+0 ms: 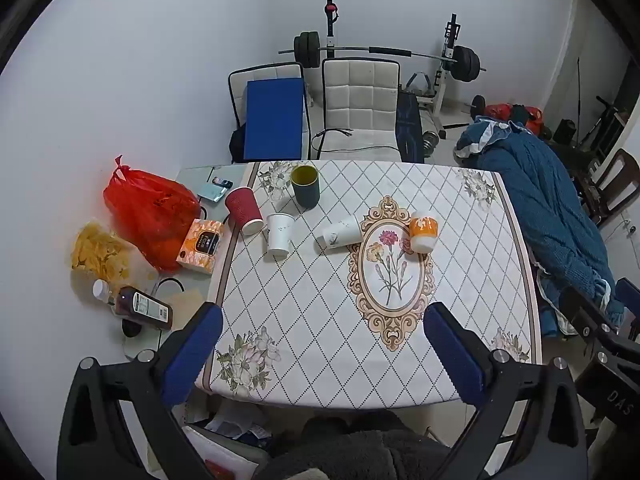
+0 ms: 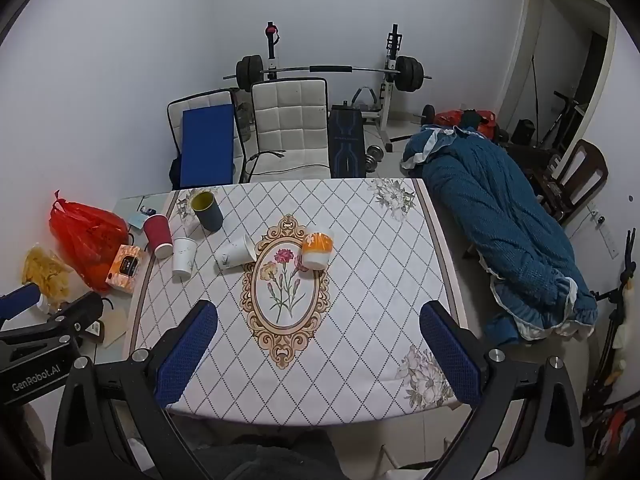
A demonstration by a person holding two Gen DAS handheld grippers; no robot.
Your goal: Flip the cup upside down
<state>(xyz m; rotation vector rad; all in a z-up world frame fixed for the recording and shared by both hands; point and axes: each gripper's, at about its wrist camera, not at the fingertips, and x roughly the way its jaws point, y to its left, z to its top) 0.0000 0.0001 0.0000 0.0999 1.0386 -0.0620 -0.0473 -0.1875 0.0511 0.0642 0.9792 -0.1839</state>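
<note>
Several cups stand in a row across the far half of the table. A dark green cup (image 1: 305, 186) (image 2: 208, 211) with a yellow inside stands upright, mouth up. A red ribbed cup (image 1: 244, 210) (image 2: 158, 235), a white paper cup (image 1: 279, 234) (image 2: 183, 258), a tilted white paper cup (image 1: 342, 232) (image 2: 237, 254) and an orange-and-white cup (image 1: 422, 229) (image 2: 317, 250) sit mouth down. My left gripper (image 1: 322, 354) and right gripper (image 2: 318, 354) are open and empty above the table's near edge, well short of the cups.
The patterned tablecloth (image 1: 312, 320) covers the table. At its left lie a red plastic bag (image 1: 150, 208), an orange box (image 1: 200, 245), a chip bag (image 1: 98, 252) and a brown bottle (image 1: 138, 306). Chairs (image 1: 360, 108) stand behind, a blue blanket (image 1: 552, 216) on the right.
</note>
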